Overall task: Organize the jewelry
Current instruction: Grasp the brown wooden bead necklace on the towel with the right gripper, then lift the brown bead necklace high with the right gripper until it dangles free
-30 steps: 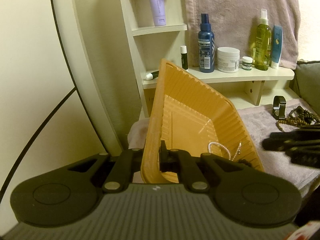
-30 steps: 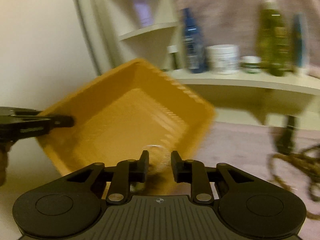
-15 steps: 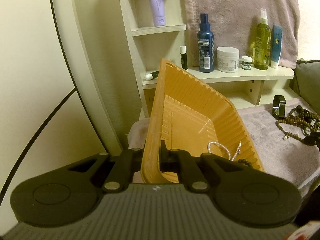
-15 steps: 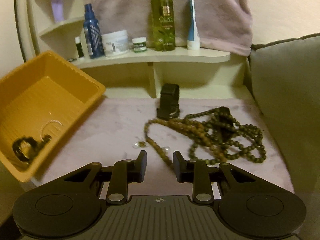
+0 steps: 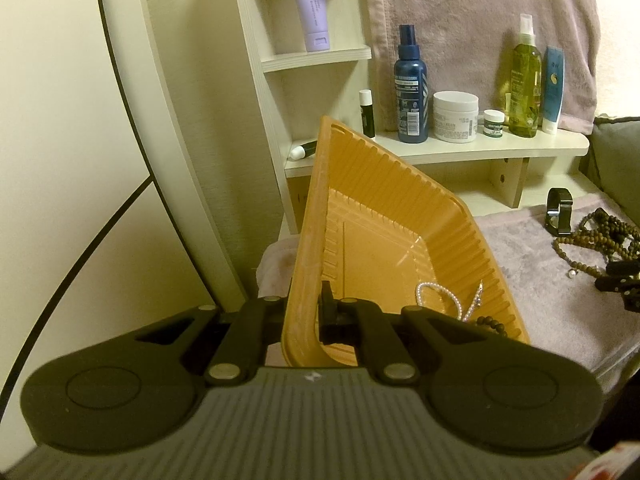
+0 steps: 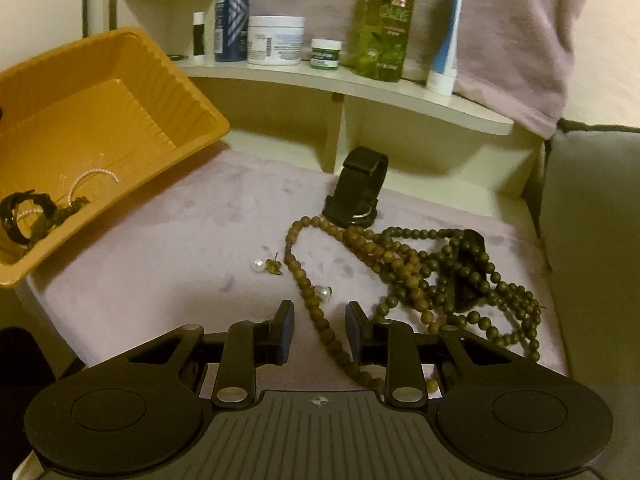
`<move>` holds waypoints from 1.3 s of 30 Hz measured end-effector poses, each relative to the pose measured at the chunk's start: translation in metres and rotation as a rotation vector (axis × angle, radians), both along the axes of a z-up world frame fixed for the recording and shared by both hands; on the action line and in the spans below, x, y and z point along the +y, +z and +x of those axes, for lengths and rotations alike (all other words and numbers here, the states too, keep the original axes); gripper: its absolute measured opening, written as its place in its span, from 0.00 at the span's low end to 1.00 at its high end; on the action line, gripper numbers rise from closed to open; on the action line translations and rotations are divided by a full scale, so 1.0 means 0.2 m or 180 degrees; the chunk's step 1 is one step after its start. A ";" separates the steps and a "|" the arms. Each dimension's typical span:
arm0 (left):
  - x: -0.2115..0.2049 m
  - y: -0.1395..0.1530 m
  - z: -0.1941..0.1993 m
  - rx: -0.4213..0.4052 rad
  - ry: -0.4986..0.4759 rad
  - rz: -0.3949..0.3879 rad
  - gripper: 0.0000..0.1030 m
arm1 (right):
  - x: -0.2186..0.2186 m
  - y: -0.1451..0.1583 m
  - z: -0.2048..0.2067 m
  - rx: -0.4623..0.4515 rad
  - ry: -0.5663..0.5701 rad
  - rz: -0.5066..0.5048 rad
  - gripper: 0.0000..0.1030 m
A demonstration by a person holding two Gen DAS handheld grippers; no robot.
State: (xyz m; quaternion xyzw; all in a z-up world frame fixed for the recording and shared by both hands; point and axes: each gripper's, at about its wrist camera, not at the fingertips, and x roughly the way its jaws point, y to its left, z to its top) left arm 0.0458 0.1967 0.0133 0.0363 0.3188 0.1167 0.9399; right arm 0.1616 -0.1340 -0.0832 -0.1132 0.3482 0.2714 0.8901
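Showing pearl earrings (image 6: pixel 264 266) rightward only

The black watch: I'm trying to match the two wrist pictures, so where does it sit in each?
Left wrist view: the black watch stands at the far right edge, on the towel beside the wooden beads.
Right wrist view: the black watch is just right of centre, below the shelf.
Shared landmark: the orange tray.

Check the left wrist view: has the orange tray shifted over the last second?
No. The orange tray keeps its tilt, its top corner level with the same shelf edge, and the left gripper stays clamped on its rim.
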 end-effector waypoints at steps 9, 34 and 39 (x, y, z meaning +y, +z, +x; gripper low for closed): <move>0.00 0.00 0.00 -0.0001 0.0004 0.0000 0.05 | 0.03 0.01 0.00 0.0038 0.0106 0.0004 0.06; -0.01 0.00 0.00 -0.0011 0.0003 -0.0003 0.05 | 0.06 0.47 -0.05 -0.0635 0.0107 0.0402 0.06; -0.01 0.00 0.00 -0.0016 0.0002 -0.0008 0.05 | 0.09 0.53 -0.05 -0.0684 0.0146 0.0521 0.06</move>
